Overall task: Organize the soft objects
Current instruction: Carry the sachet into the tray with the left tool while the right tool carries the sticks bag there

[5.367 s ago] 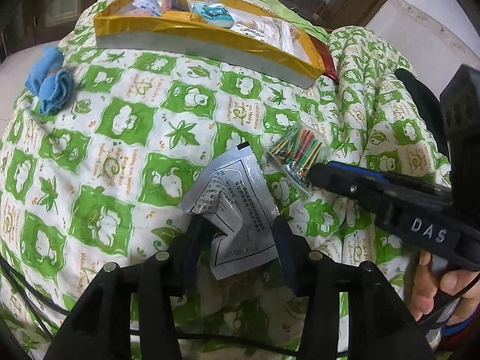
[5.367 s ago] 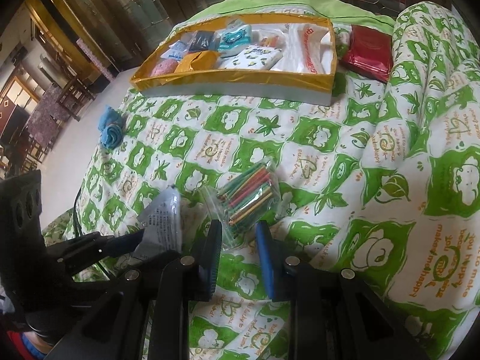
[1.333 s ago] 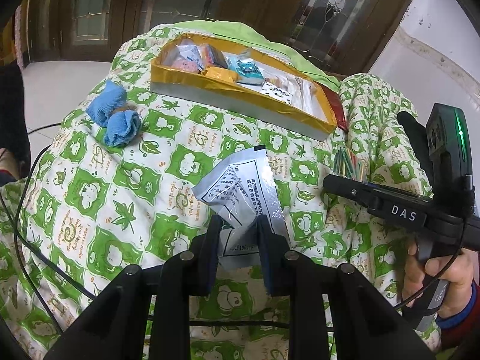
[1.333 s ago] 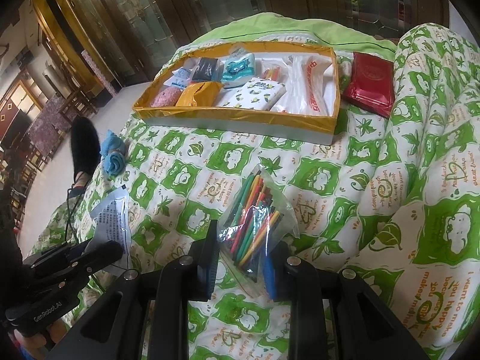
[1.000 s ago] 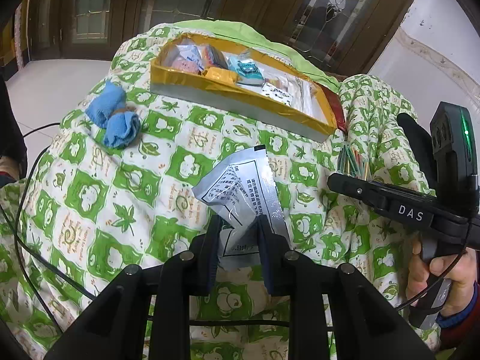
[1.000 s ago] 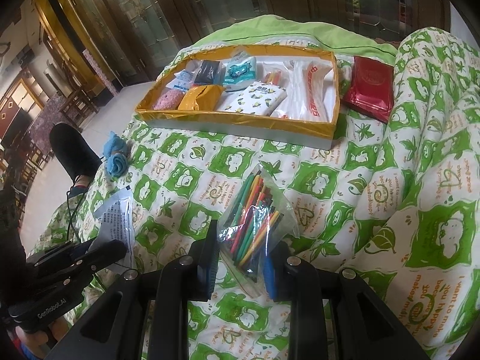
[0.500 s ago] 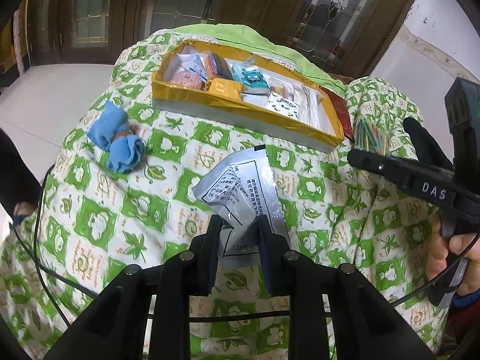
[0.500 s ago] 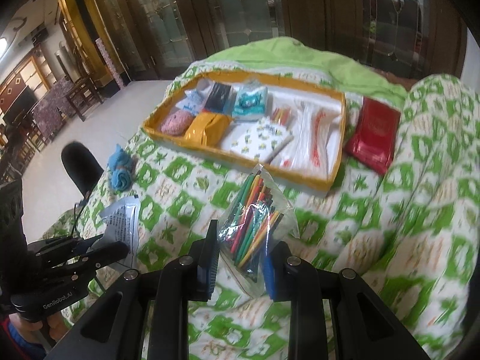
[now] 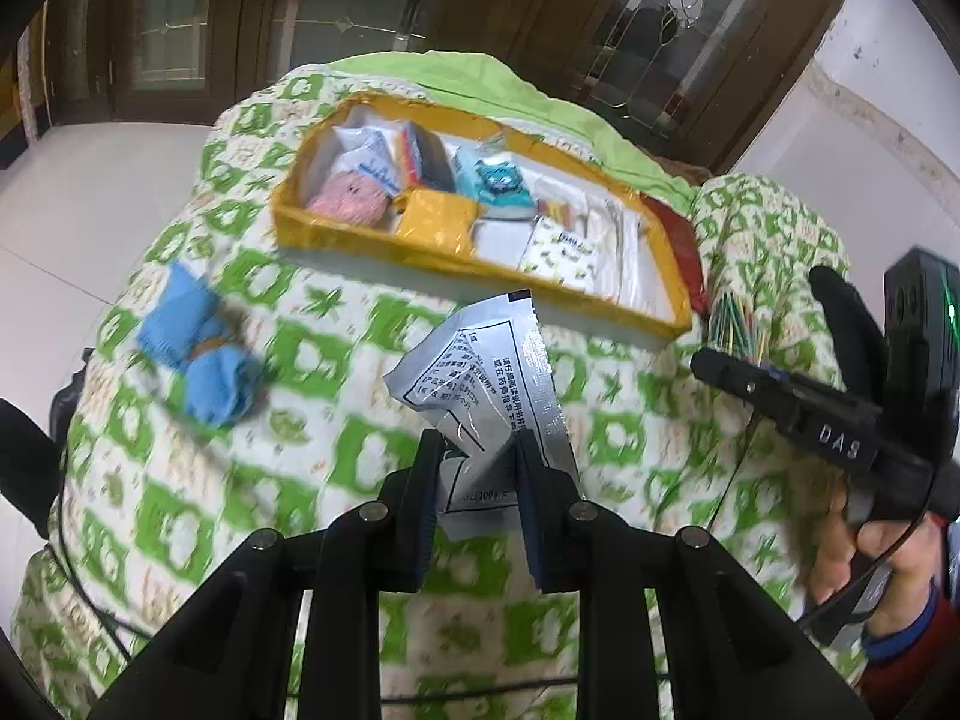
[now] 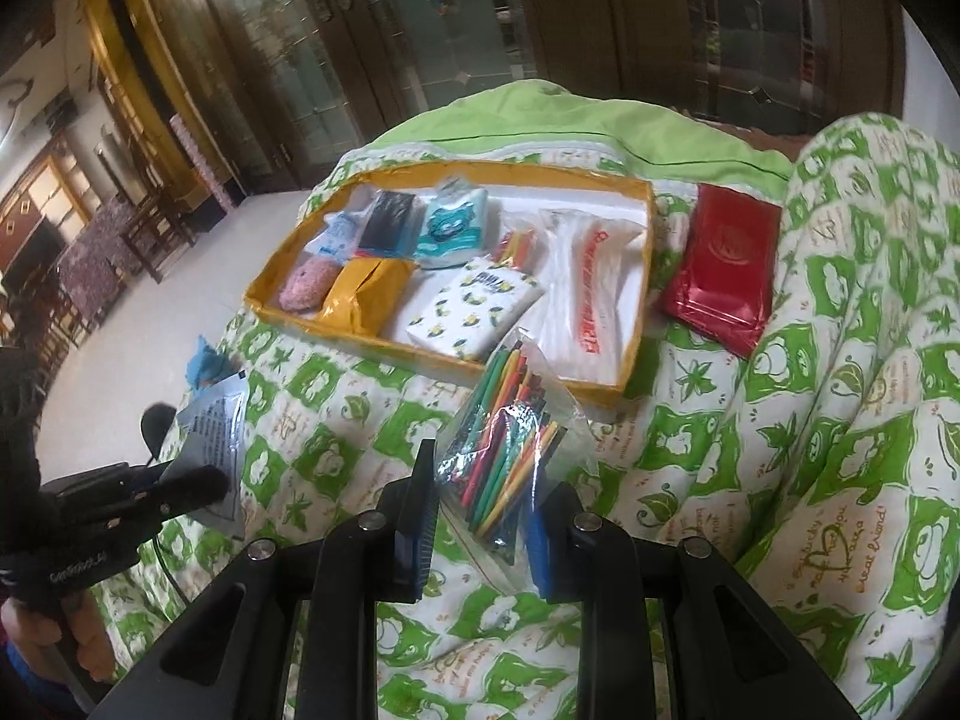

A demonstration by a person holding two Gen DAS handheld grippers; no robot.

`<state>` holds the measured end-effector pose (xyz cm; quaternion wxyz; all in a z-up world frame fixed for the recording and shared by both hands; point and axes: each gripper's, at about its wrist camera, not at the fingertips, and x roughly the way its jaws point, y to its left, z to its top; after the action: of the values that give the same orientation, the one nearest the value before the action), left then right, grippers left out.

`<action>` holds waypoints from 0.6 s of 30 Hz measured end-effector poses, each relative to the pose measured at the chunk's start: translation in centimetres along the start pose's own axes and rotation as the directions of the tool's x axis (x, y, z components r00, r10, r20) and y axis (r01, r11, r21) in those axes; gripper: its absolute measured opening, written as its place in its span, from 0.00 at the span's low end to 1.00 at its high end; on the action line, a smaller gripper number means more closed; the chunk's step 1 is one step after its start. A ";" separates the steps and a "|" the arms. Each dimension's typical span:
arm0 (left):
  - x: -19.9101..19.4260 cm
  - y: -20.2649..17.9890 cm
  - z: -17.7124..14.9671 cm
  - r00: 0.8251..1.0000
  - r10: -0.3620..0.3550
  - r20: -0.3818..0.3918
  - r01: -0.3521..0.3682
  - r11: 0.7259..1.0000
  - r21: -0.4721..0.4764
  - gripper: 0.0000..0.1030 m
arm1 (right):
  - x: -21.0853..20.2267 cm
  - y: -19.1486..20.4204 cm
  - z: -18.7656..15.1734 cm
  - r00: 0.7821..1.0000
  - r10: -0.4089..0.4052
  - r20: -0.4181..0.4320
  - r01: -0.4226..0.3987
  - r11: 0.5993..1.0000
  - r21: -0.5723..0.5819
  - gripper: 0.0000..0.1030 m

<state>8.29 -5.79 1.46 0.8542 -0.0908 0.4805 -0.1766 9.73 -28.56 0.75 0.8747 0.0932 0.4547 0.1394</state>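
Two hand-held grippers, each carrying a small packet above a green-and-white patterned quilt [image 9: 336, 360].

The left gripper [image 9: 474, 462] is clamped on a crinkled silver foil sachet [image 9: 480, 372], held up off the quilt. The right gripper [image 10: 483, 480] pinches a clear bag of coloured sticks [image 10: 510, 438] — also lifted. Beyond both lies a yellow-rimmed tray [image 10: 432, 354] holding soft packets and tissue packs. A red pouch [image 10: 720, 264] lies just beside the tray's right end; a blue cloth bundle [image 9: 198, 354] sits on the quilt to its left.

"DAS" stands in white on the right tongs [image 9: 729, 369]; other print is unreadable.
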 end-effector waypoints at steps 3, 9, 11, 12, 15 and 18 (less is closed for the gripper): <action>0.5 -0.5 1.0 1.000 -0.004 0.003 0.003 1.000 0.011 0.22 | -0.1 -0.5 0.4 1.000 -0.003 0.012 0.003 1.000 0.014 0.26; 1.7 -1.7 2.8 1.000 0.020 -0.006 -0.019 0.998 0.057 0.22 | 0.1 -0.4 1.2 1.000 0.001 0.010 -0.001 1.000 0.004 0.26; 2.0 -2.0 3.5 0.999 0.036 -0.010 -0.035 0.996 0.077 0.22 | 0.0 -0.2 1.8 1.000 -0.014 0.012 0.015 1.000 -0.011 0.26; 2.2 -2.1 3.7 0.999 0.045 -0.010 -0.044 0.995 0.087 0.22 | -0.1 -0.2 2.1 1.000 -0.024 0.014 0.024 1.000 -0.016 0.26; 2.4 -2.5 4.5 0.998 0.063 -0.005 -0.062 0.992 0.111 0.22 | -0.2 -0.1 3.5 0.999 -0.044 0.017 0.045 0.998 -0.034 0.26; 2.5 -2.7 5.3 0.997 0.080 0.001 -0.079 0.989 0.128 0.22 | -0.2 0.0 5.3 0.997 -0.072 0.028 0.074 0.996 -0.054 0.26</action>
<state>13.42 -9.29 3.10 0.8637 -0.0161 0.4730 -0.1730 13.96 -28.82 3.97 0.8872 0.0545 0.4426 0.1185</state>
